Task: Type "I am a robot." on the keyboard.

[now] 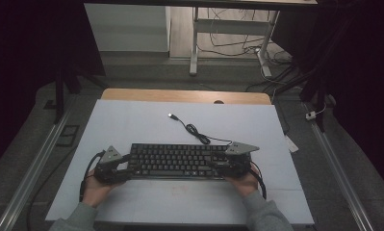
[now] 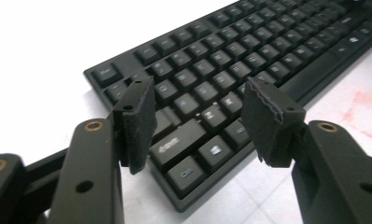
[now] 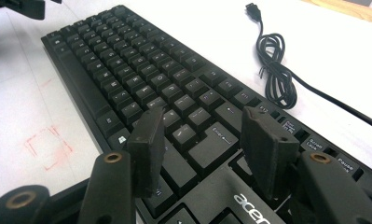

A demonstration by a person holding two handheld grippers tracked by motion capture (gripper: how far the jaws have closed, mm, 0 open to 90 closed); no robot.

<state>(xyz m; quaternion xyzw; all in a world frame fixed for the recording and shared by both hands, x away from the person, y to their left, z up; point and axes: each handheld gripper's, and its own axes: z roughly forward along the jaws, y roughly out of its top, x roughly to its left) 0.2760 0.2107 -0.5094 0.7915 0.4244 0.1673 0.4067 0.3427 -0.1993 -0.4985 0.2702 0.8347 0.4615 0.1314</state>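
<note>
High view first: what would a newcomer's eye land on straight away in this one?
A black keyboard lies across the near middle of the white table, with a hand-held gripper at each end: the left gripper at its left edge and the right gripper over its right end. Both sets of jaws stand open above the keys without clamping anything. Behind the keyboard its black cable lies loosely coiled, ending in a USB plug on the bare white surface.
</note>
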